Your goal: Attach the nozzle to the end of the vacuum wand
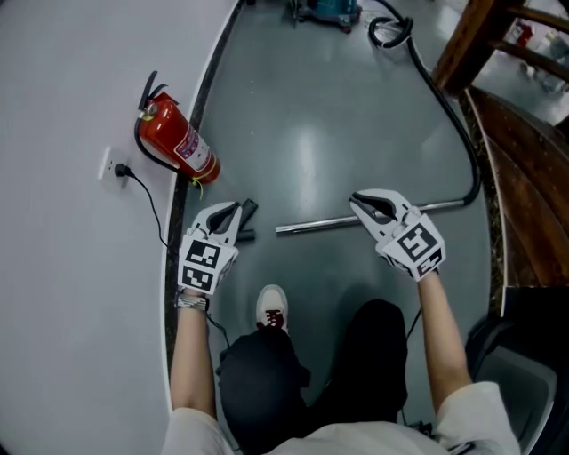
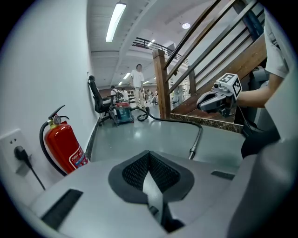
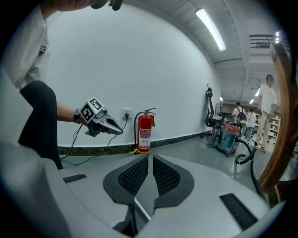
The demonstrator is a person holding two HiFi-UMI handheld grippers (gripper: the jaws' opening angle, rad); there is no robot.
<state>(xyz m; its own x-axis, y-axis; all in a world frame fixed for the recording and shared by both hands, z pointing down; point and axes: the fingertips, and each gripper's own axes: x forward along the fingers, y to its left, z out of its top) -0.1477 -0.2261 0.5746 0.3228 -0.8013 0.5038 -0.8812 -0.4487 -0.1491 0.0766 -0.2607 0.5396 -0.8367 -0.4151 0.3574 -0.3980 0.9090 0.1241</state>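
Nearest to the camera are the person's black-trousered legs and one white shoe with a red mark (image 1: 272, 311), standing on the smooth grey-green floor (image 1: 338, 124). In front of the knees both hands hold white two-jaw grippers above the floor, each with a black-and-white marker cube.

The left gripper (image 1: 233, 211) has its jaws pressed together, and the left gripper view shows nothing between the black ribbed pads (image 2: 160, 172). The right gripper (image 1: 357, 201) has its jaws almost together, with only a thin slit between the pads (image 3: 165, 174), and this slit is empty.

Just beside the tips of the left gripper lies the small black nozzle (image 1: 250, 211), flat on the floor and partly hidden behind the gripper. A little apart from it is the free end of the long shiny metal vacuum wand (image 1: 311, 225), which lies on the floor and passes under the right gripper.

Further left, a red fire extinguisher (image 1: 178, 138) stands against the white wall, near a white socket with a black plug (image 1: 108, 164). The wand joins a black hose (image 1: 449, 115) that runs away to a teal vacuum cleaner (image 1: 324, 11), beside a brown wooden staircase (image 1: 524, 178).
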